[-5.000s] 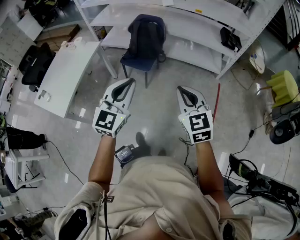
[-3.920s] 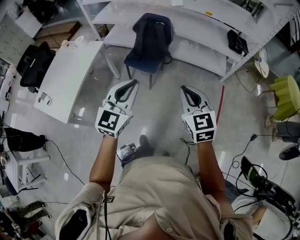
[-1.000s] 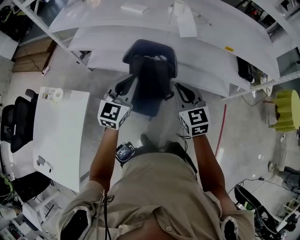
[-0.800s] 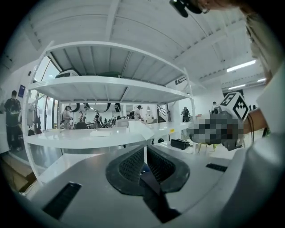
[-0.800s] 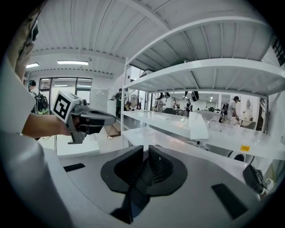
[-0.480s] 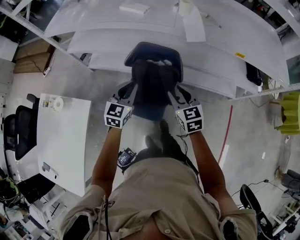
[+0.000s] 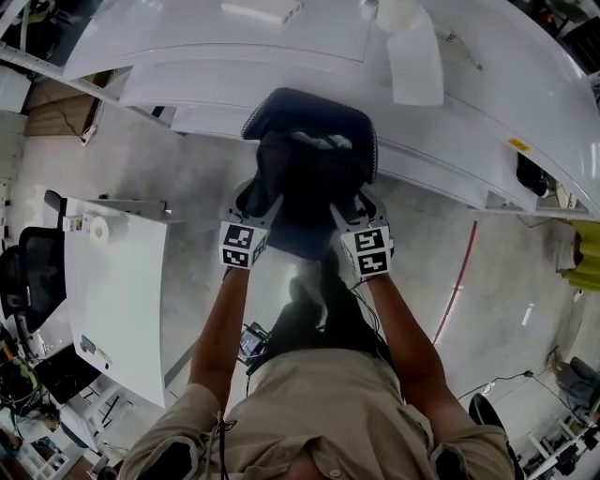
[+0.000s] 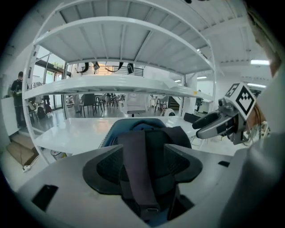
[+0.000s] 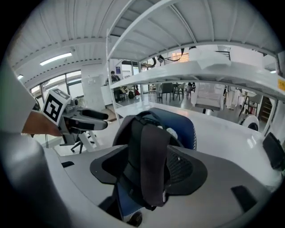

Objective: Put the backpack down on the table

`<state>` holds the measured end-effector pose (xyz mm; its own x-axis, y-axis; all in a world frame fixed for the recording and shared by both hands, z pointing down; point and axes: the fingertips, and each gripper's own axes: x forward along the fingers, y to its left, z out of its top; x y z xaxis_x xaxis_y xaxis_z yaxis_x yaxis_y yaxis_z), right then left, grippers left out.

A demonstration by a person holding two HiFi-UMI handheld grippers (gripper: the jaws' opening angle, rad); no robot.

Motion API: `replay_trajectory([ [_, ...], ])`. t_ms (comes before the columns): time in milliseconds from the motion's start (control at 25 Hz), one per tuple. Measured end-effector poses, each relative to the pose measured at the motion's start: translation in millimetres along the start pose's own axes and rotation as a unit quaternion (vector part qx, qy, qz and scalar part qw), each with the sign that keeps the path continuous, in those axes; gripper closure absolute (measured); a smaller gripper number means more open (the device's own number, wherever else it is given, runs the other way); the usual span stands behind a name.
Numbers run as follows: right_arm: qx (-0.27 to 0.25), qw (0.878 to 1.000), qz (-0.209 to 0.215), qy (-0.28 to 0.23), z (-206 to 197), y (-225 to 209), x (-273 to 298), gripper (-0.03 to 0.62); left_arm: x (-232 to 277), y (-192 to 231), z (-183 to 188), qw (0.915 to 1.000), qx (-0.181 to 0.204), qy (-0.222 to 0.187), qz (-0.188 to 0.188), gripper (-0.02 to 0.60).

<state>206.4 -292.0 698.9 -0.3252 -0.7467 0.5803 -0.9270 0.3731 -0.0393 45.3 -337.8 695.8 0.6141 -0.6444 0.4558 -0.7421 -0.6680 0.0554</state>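
Note:
A black backpack (image 7: 309,173) sits upright on a blue chair (image 7: 314,105), its two shoulder straps facing me. In the head view my left gripper (image 7: 261,202) reaches the backpack's left side and my right gripper (image 7: 345,208) its right side. In the left gripper view the jaws of the left gripper (image 8: 142,167) are opening, with the left strap (image 8: 136,178) hanging loose between the pads. In the right gripper view the right gripper (image 9: 149,167) is opening too, and the right strap (image 9: 151,151) lies between its pads without being pinched.
A long white shelving rack (image 7: 187,56) runs right behind the chair, with a white box (image 7: 262,11) and a white sheet (image 7: 414,58) on it. A white table (image 7: 112,281) stands at the left, beside a black office chair (image 7: 21,272). Grey floor lies around me.
I have come up close to the chair. Both grippers have dropped forward and down onto the backpack's sides, and each now has a shoulder strap between its jaws.

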Motion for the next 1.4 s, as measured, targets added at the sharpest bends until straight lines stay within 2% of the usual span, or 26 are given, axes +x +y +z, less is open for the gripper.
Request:
replay_trajectory([
  [320, 0.018, 0.999, 0.009, 0.037, -60, -23, 58, 0.358, 62, 20, -69, 0.9984, -0.033, 0.041, 0.019, 0.278],
  [560, 0.004, 1.0, -0.001, 0.021, -63, -32, 77, 0.359, 86, 21, -100, 0.9956, -0.064, 0.058, 0.035, 0.283],
  [680, 0.005, 1.0, 0.004, 0.025, -63, -35, 78, 0.366, 86, 18, -100, 0.9944, -0.075, 0.066, 0.033, 0.42],
  [760, 0.005, 0.999, 0.021, 0.03, -61, -32, 78, 0.415, 84, 14, -95, 0.9939, -0.081, 0.07, 0.024, 0.481],
  [800, 0.004, 0.999, 0.032, 0.03, -59, -28, 77, 0.466, 81, 13, -91, 0.9939, -0.083, 0.07, 0.02, 0.502],
  [880, -0.003, 0.999, 0.05, 0.014, -46, -18, 71, 0.512, 73, 8, -73, 0.9955, -0.074, 0.057, 0.015, 0.516],
  [1040, -0.033, 0.994, 0.076, -0.069, 19, 1, 43, 0.528, 47, -5, -14, 0.9991, -0.037, -0.012, 0.013, 0.523],
  [1120, -0.03, 0.99, 0.094, -0.101, 57, 8, 27, 0.53, 30, -13, 23, 0.997, -0.051, -0.057, 0.002, 0.525],
  [1200, -0.016, 0.989, 0.11, -0.099, 76, 12, 17, 0.53, 12, -15, 56, 0.9929, -0.08, -0.088, -0.002, 0.525],
  [1280, -0.013, 0.987, 0.129, -0.091, 81, 24, 5, 0.53, -4, -12, 72, 0.9914, -0.096, -0.089, 0.007, 0.525],
  [1400, -0.029, 0.983, 0.157, -0.092, 90, 49, -10, 0.53, -31, -5, 76, 0.9906, -0.105, -0.082, 0.032, 0.525],
])
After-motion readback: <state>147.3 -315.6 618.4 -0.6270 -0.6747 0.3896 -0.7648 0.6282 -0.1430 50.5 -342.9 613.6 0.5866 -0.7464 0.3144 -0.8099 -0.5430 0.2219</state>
